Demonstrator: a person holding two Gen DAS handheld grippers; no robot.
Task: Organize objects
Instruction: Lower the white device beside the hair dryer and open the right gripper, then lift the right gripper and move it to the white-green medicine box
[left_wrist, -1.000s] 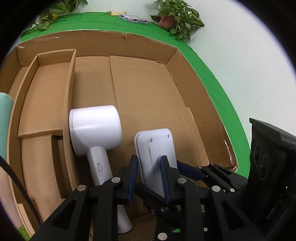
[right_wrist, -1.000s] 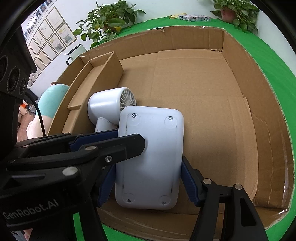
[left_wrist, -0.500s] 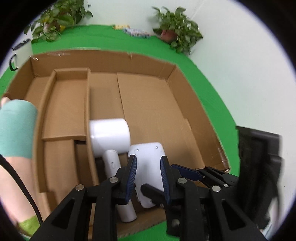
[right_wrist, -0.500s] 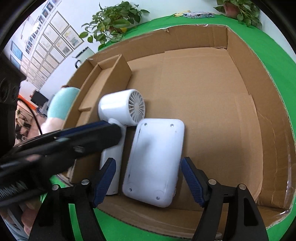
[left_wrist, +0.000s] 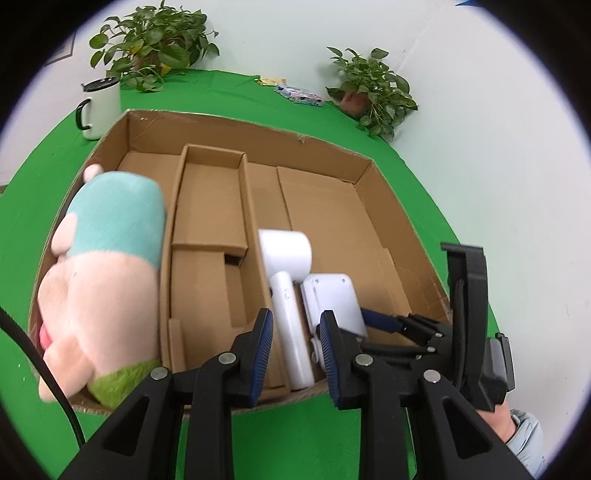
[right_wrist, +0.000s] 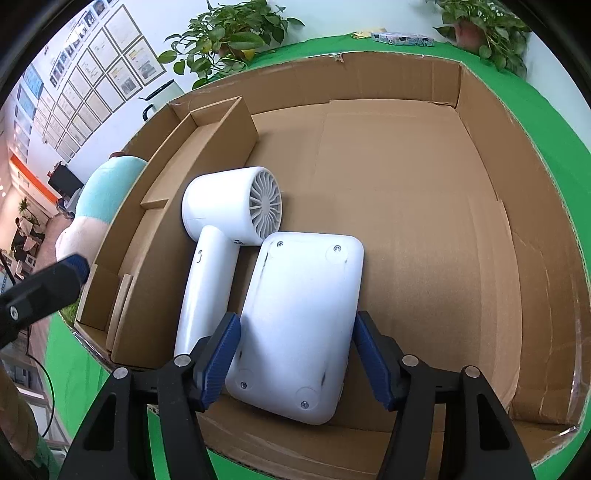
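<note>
A white flat device (right_wrist: 303, 325) lies underside up on the floor of a big cardboard box (right_wrist: 406, 70), right beside a white hair dryer (right_wrist: 229, 218). My right gripper (right_wrist: 297, 319) reaches down over the device's near end. Its jaws are closing, with the blue pads against the two long sides. My left gripper (left_wrist: 295, 317) hovers above the box's near wall, jaws a narrow gap apart and nothing between them. From there the hair dryer (left_wrist: 284, 258) and the device (left_wrist: 332, 299) show below it. One left finger (right_wrist: 55, 280) shows at the left in the right wrist view.
A plush toy (left_wrist: 107, 266) in teal and pink fills the box's left compartment, beside a cardboard divider insert (left_wrist: 210, 206). On the green cloth behind the box stand a white mug (left_wrist: 101, 107) and two potted plants (left_wrist: 373, 85). A sleeve (left_wrist: 524, 432) shows at lower right.
My left gripper let go of the white device and drew back and up, out of the box. The device went from held up to lying flat beside the hair dryer. The right jaws widened, then narrowed.
</note>
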